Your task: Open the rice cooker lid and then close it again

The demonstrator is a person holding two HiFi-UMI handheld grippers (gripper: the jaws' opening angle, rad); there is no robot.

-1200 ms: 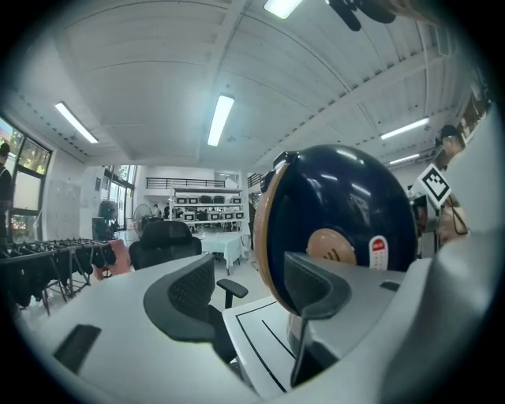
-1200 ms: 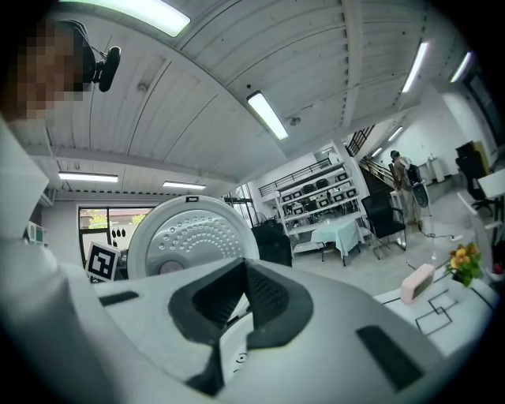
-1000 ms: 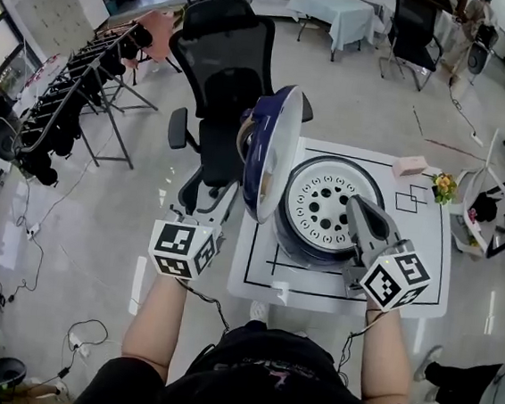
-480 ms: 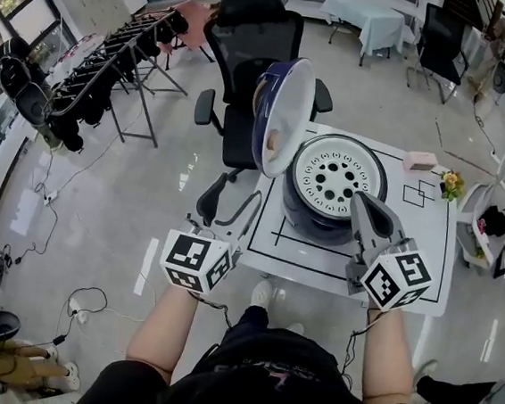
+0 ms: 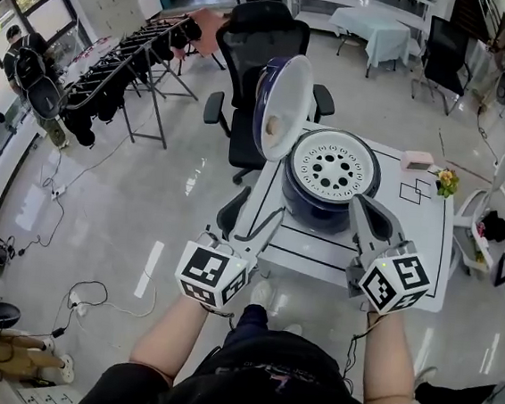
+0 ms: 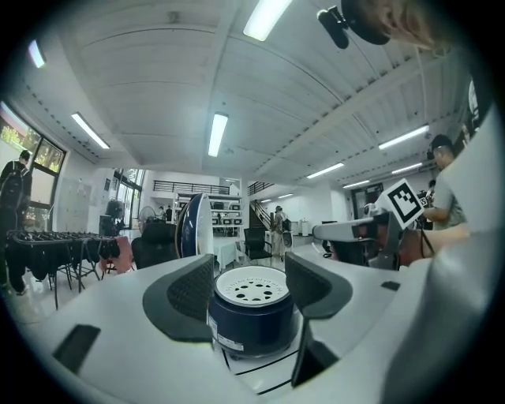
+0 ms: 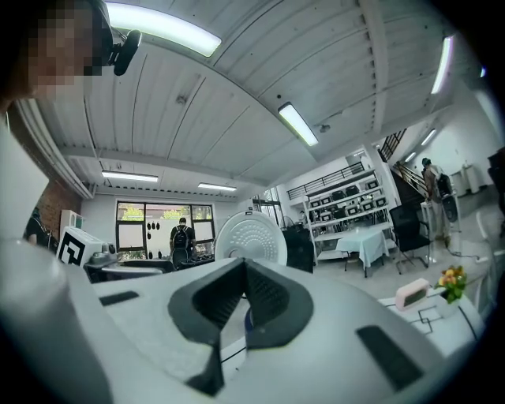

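The rice cooker [image 5: 325, 191] is seen on the white, line-marked surface [image 5: 408, 258], its dark-blue body topped by a white perforated inner plate. Its lid [image 5: 284, 119] is stood upright on its hinge at the side nearer the left hand-held gripper [image 5: 249, 219]. The lid is judged to be a stiff, fairly light shell, glossy and probably slippery on its domed outer face. It would best be taken at its free upper rim or pushed from the blue outer side, so that it is swung down over the body. The body looks heavy enough to stay put, though it might be slid on the smooth surface if pushed sideways. The left hand-held gripper is held off the near edge of the surface with its jaws wide apart and nothing between them. The right hand-held gripper [image 5: 366, 209] is closed on nothing, just in front of the cooker. A pink box [image 5: 416, 160] and small flowers [image 5: 447, 183] are set well apart at the far corner. An office chair [image 5: 270, 37] stands behind the lid. Nothing is seen in the lid's closing path.
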